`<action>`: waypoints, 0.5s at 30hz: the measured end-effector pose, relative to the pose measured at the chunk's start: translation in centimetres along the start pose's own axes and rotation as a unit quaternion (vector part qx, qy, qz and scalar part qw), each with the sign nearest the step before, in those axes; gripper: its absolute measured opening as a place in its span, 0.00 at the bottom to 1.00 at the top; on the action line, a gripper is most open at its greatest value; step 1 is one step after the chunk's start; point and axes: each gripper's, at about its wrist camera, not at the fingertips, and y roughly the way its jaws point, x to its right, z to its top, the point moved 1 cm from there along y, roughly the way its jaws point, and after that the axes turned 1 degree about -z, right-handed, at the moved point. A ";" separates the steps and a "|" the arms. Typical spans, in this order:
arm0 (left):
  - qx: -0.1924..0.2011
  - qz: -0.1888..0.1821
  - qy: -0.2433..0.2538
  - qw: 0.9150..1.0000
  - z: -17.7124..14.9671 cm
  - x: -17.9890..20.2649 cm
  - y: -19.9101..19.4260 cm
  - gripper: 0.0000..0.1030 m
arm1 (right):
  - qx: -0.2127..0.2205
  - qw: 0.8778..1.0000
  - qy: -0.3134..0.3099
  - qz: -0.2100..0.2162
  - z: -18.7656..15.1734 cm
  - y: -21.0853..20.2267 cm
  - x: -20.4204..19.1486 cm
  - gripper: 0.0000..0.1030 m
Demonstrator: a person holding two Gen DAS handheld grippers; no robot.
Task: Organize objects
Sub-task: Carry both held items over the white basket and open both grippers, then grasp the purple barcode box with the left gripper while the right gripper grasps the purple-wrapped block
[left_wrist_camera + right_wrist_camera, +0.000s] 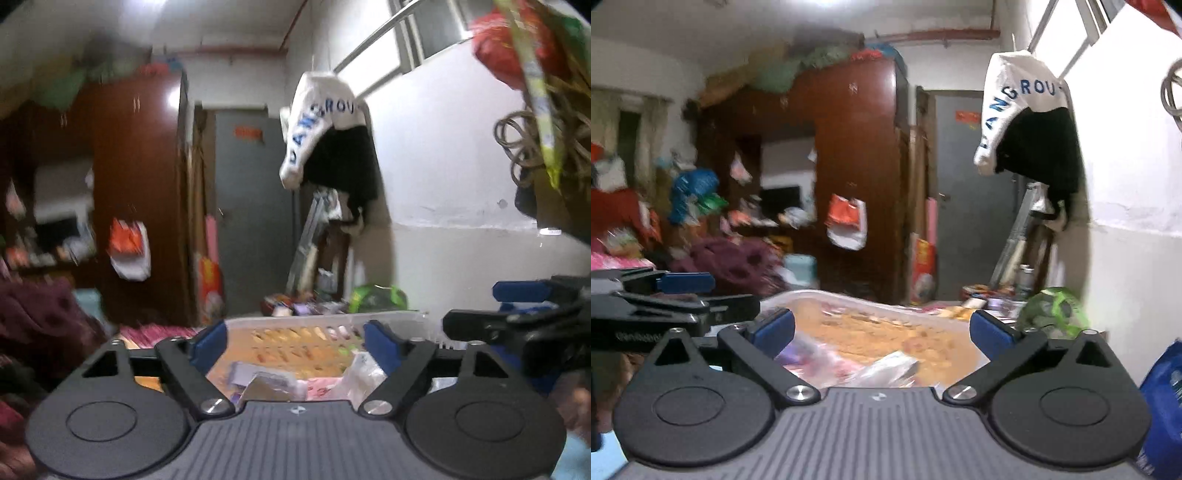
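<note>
A clear plastic basket (332, 317) with slotted walls sits just ahead of both grippers, on an orange surface. Small packets and plastic wrappers (280, 384) lie in its near part. My left gripper (295, 341) is open and empty above the basket's near side. My right gripper (882, 330) is open and empty above the same basket (820, 295), with wrappers (886, 365) below it. The right gripper also shows at the right edge of the left wrist view (517, 306). The left gripper shows at the left edge of the right wrist view (676, 295).
A green bag (1052, 310) and small clutter lie beyond the basket by the white wall. A blue bag (1167, 398) is at the right. A brown wardrobe (849, 166), a grey door (967, 206) and hanging clothes (1027, 122) stand behind. Maroon cloth (40, 317) lies left.
</note>
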 end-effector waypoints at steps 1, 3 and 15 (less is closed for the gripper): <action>0.002 0.001 0.015 1.000 -0.5 0.6 -0.9 0.85 | -0.003 1.000 0.004 0.010 -0.5 -0.5 0.1 1.00; 0.004 -0.011 0.035 0.999 -1.6 1.8 -2.3 0.85 | -0.020 1.000 -0.001 0.012 -1.8 -0.8 -0.1 1.00; -0.086 -0.018 0.031 0.996 -7.7 2.8 -2.0 1.00 | -0.091 0.996 0.010 0.008 -6.7 0.4 0.8 1.00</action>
